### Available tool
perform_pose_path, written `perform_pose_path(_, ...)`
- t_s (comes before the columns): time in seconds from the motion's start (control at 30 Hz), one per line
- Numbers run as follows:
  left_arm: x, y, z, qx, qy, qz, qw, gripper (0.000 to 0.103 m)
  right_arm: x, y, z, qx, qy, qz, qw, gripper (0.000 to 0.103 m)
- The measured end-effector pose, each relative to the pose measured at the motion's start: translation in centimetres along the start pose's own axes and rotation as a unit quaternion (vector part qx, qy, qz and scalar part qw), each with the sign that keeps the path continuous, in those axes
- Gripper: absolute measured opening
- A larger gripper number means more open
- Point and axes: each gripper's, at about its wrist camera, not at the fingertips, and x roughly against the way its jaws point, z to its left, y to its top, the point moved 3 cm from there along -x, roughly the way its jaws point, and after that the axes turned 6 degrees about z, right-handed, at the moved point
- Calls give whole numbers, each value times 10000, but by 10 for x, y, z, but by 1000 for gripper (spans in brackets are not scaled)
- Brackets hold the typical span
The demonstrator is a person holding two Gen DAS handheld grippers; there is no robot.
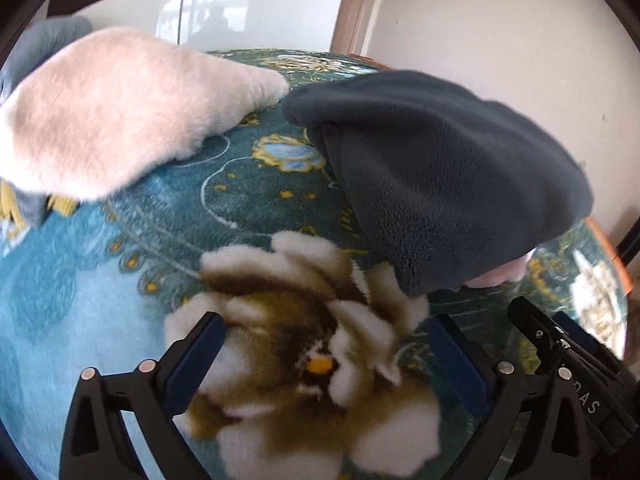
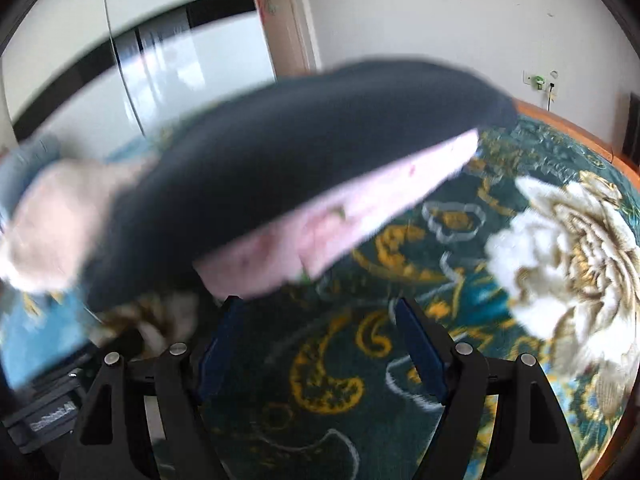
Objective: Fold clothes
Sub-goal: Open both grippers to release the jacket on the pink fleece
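Your blanket [image 1: 120, 280] covered the whole bed, floral and plush, and on it lay the work. The dark fleece garment [image 1: 440, 168] sat toward the bed's right edge, over a pink piece [image 2: 320, 224], with the cream fleece [image 1: 120, 108] toward the left edge, its tip almost meeting the dark one. You were at the reach-in, I'd say, nothing gripped. Your left gripper [image 1: 324, 364] stood spread wide over the big flower, empty; your right gripper [image 2: 320, 344] was spread too, just short of the pink edge. Next you needed a clean pinch on one hem.
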Motion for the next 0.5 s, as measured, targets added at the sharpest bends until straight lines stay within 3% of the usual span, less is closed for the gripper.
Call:
perform_pose_path(0.3,-21,5,-10,-403,506,232,9976,103,-11,-5,1,72,-661,226,9975,84)
perform_pose_path(0.5,-20,2,-4,-329,403,175,9985,103,-16,-10,5,150,-806,344,9960,86)
